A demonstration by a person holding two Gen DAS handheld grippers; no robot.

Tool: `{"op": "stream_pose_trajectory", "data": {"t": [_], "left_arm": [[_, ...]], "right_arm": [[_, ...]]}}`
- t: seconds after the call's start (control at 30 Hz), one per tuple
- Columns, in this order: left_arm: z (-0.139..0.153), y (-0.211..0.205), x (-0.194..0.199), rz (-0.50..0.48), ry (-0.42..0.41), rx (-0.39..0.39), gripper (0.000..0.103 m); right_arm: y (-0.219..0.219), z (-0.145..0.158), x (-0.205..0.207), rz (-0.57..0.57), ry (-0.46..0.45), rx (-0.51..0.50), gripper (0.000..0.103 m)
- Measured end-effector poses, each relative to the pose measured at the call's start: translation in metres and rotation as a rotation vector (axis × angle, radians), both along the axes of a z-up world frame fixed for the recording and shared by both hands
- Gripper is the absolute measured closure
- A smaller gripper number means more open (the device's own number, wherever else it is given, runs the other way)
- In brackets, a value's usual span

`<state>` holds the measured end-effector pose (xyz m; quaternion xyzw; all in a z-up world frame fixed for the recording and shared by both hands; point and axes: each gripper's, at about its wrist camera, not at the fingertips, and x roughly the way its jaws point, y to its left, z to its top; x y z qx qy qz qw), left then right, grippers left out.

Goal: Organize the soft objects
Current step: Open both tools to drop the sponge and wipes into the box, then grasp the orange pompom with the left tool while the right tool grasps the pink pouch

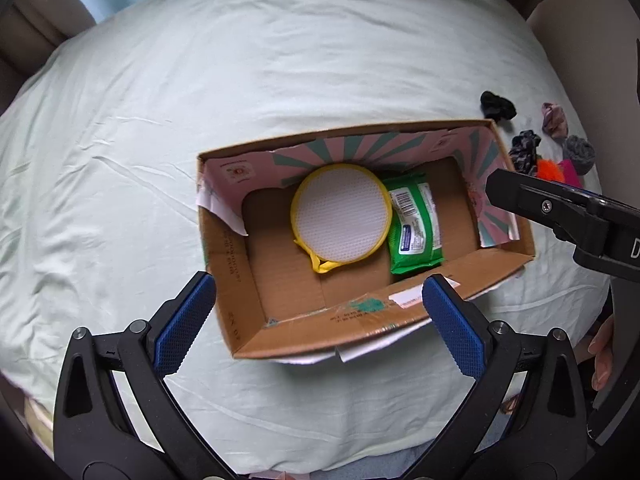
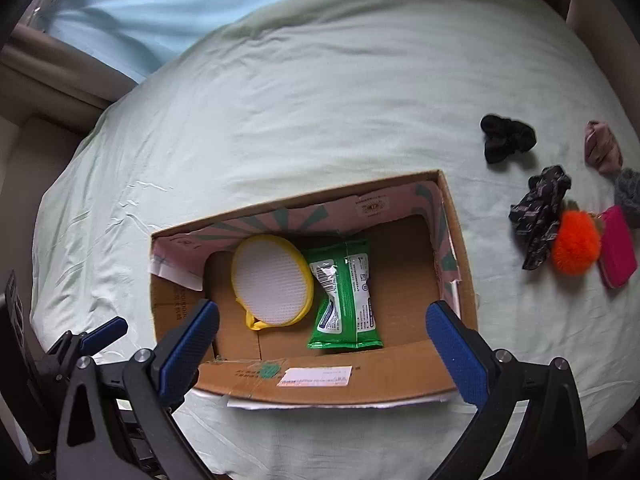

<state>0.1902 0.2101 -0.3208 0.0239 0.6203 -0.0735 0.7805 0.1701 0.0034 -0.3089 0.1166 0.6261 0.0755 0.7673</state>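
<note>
Grippers (image 1: 320, 308) (image 2: 322, 330) wide, above box (image 1: 244, 300)

Pale green bedsheet (image 1: 280, 80), blue curtain (image 2: 132, 12)

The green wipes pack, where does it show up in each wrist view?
Left wrist: green wipes pack right of centre, inside the cardboard box.
Right wrist: pack at centre, on the box floor.
Shared landmark: the round yellow-rimmed mesh pouch touching the pack's left side in both views.

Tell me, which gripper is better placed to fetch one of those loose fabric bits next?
Probably the right gripper: it is open and empty, and the black scrunchie and orange pompom lie on its side of the box.
</note>
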Motion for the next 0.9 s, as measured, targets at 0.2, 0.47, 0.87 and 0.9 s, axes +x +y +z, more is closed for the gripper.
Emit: {"op": "stream_pose_trajectory", "data": {"t": [0.2,0.47,0.87,0.9], "left_arm": [[0.05,0.006,-0.027,0.028,-0.086,-0.004,0.001],[0.128,0.014,-0.06,0.099,-0.264,0.005,0.0],[0.209,0.007,-0.102,0.11,-0.468,-0.035,0.001],[0.213,0.005,-0.104,0.105,-0.473,-0.049,0.0]], "right_arm": [[0.006,0.053,-0.026,0.05,-0.124,-0.036,0.0],[0.002,0.133,-0.067,0.097,-0.35,-0.105,0.0],[-0.033,0.205,-0.119,0.031,-0.546,-0.181,0.0],[-0.037,0.21,-0.123,0.019,-0.557,-0.192,0.0]]}}
